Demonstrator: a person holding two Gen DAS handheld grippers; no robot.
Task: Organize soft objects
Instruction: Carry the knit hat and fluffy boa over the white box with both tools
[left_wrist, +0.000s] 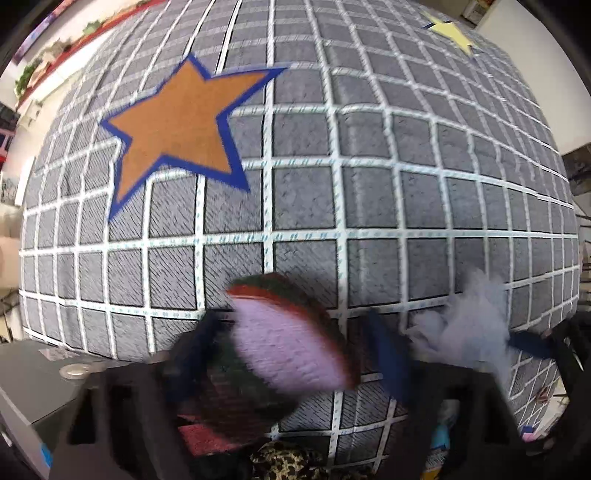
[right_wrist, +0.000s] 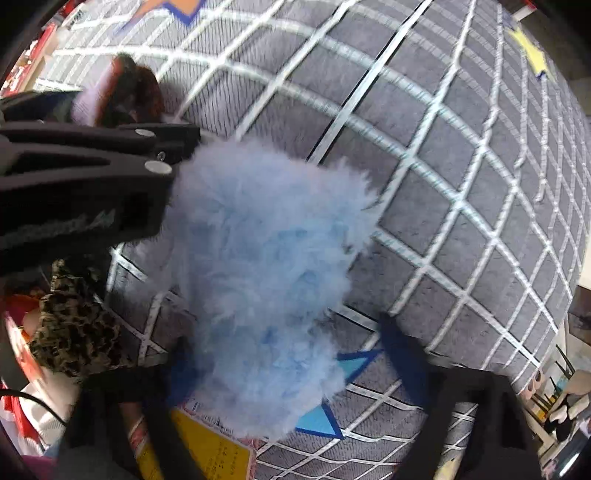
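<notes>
The left gripper (left_wrist: 291, 354) has its jaws on both sides of a lilac pad with red and green edge (left_wrist: 291, 347); they seem clamped on it, though blur makes it unsure. The right gripper (right_wrist: 295, 354) has the fluffy blue piece (right_wrist: 266, 280) between its jaws, seemingly gripped.

I judge that the sorting is in an early to middle step: two soft things are in the tongs, none is placed yet.

Behind the grippers lie one leopard-print item (right_wrist: 77, 328) and one yellow card (right_wrist: 210, 450). Under the right one is one blue star (right_wrist: 321, 417). Far ahead on the grey checked mat (left_wrist: 369, 184) are one orange star (left_wrist: 181, 129) and one yellow star (left_wrist: 452, 33), both free.
</notes>
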